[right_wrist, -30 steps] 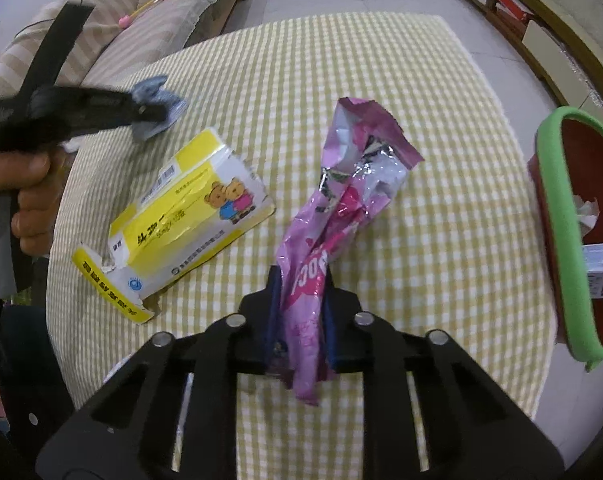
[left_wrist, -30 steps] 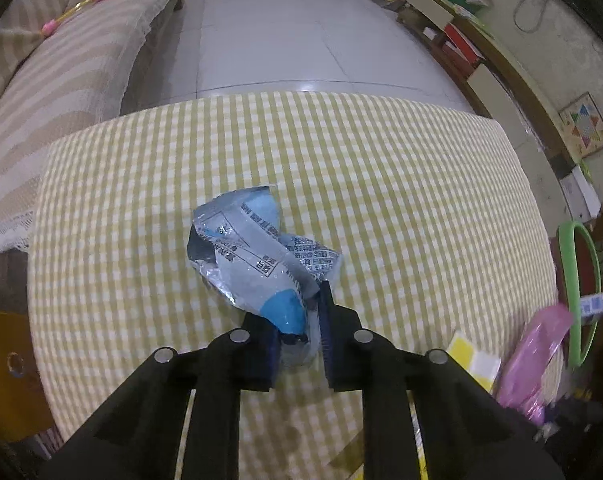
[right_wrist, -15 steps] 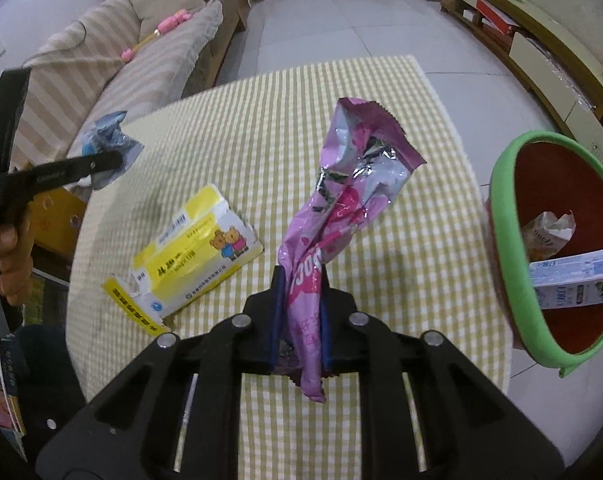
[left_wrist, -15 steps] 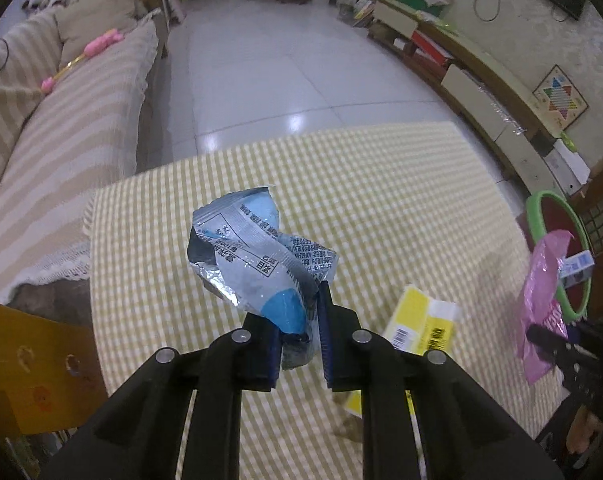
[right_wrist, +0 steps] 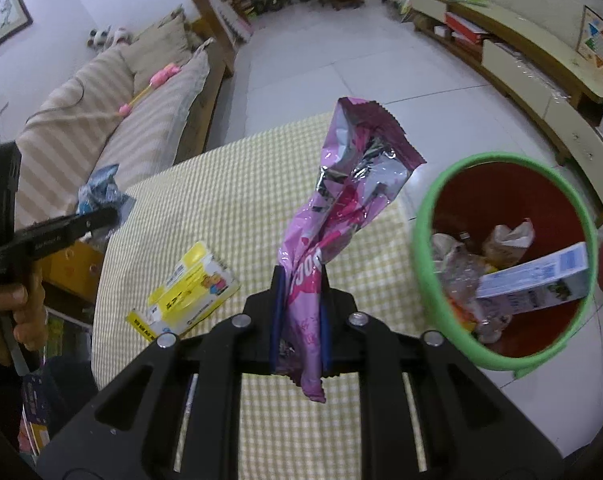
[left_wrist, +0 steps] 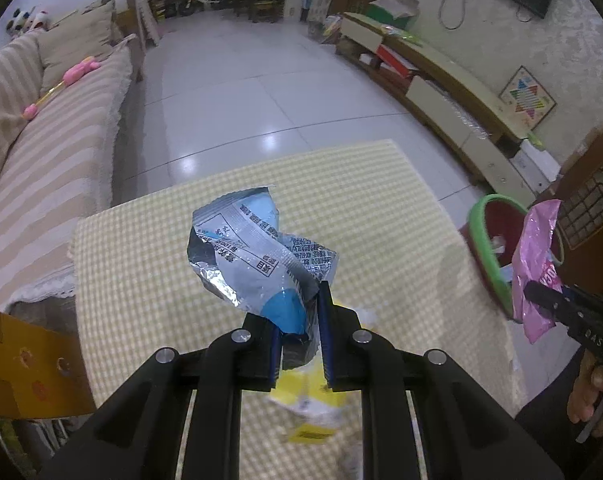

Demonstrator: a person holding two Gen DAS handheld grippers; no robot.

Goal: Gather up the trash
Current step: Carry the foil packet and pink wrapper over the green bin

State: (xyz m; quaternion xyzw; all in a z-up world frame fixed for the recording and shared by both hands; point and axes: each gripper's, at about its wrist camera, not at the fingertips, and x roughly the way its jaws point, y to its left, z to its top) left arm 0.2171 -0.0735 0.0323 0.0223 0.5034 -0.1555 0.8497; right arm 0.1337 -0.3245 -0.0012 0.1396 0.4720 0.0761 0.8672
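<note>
Aloft, left gripper (left_wrist: 301,344) fingers clench the blue wrapper (left_wrist: 257,264); right gripper (right_wrist: 301,324) fingers pinch the pink wrapper (right_wrist: 341,216).

Right gripper (right_wrist: 300,316) is clamped on a crumpled pink foil wrapper (right_wrist: 341,216), which stands up from the jaws above the yellow checked tablecloth (right_wrist: 229,184). To its right, a red bin with a green rim (right_wrist: 421,216) holds a white-and-blue carton (right_wrist: 541,276) and other mixed litter. A yellow box (right_wrist: 189,296) lies flat on the cloth, left of the gripper. At far left, the left gripper (right_wrist: 101,218), held in a hand (right_wrist: 9,312), grips a blue-and-silver wrapper (right_wrist: 101,190).
</note>
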